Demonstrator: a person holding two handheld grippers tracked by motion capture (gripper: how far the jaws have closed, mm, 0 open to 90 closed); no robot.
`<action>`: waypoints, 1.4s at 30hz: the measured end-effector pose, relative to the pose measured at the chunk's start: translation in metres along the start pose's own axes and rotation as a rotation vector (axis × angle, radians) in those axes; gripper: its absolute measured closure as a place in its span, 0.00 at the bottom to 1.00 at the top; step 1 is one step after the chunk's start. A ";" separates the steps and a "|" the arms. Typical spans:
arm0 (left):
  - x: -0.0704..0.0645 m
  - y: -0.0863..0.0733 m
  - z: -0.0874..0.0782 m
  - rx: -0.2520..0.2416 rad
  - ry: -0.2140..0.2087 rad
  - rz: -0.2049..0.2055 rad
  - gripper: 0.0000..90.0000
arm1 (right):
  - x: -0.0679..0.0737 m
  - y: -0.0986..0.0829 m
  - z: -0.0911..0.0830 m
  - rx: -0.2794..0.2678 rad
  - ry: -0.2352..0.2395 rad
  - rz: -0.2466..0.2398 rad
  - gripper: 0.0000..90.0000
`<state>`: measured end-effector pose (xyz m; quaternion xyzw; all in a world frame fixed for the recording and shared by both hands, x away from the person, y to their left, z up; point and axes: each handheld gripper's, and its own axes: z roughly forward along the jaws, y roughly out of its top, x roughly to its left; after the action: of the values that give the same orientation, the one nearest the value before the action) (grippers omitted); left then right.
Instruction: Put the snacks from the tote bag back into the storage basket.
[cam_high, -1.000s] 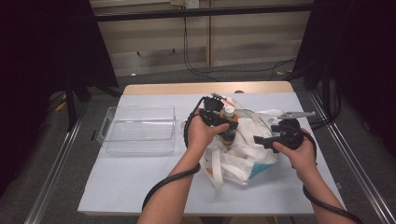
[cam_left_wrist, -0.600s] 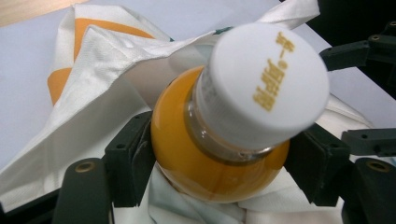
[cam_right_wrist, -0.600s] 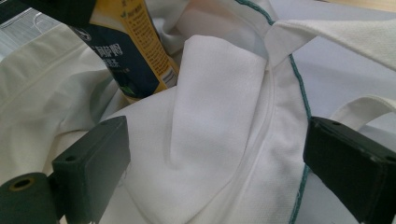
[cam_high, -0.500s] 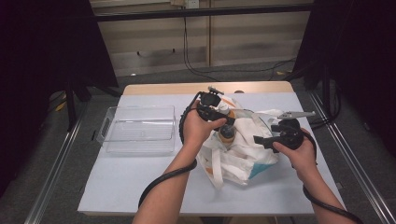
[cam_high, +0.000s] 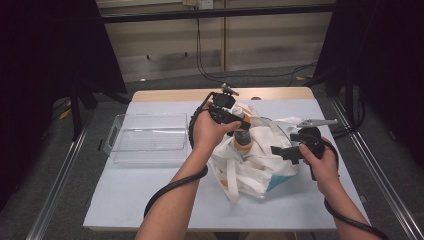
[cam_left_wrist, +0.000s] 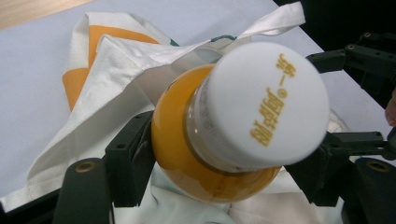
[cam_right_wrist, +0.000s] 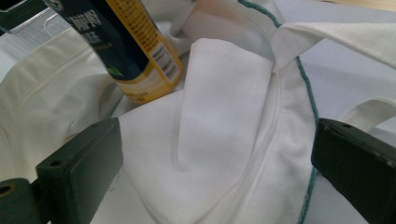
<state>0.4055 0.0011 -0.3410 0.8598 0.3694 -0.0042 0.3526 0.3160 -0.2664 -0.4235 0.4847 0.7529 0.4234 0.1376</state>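
Clearly the left gripper (cam_left_wrist: 224, 177) has its black fingers (cam_left_wrist: 130, 163) clamped on the shoulder of an orange juice bottle with a white printed cap (cam_left_wrist: 254, 105), held above the white cloth tote bag (cam_high: 260, 160) on the grey desk (cam_high: 150, 195). Its lower body is hidden behind the cap. The right gripper (cam_right_wrist: 210, 172) stands released over a cloth fold; the bottle's top is cut off there.
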 end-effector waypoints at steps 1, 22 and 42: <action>0.000 0.000 0.000 0.000 0.000 0.000 0.34 | -0.001 0.000 0.000 0.003 -0.003 0.002 0.03; 0.002 0.013 -0.030 0.084 0.025 -0.014 0.34 | 0.002 0.001 0.001 0.006 0.005 -0.003 0.02; 0.013 0.014 -0.056 0.096 0.032 -0.029 0.34 | 0.006 0.001 0.003 0.019 0.012 -0.016 0.02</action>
<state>0.4098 0.0363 -0.2938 0.8702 0.3869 -0.0131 0.3048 0.3159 -0.2596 -0.4234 0.4774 0.7616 0.4181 0.1317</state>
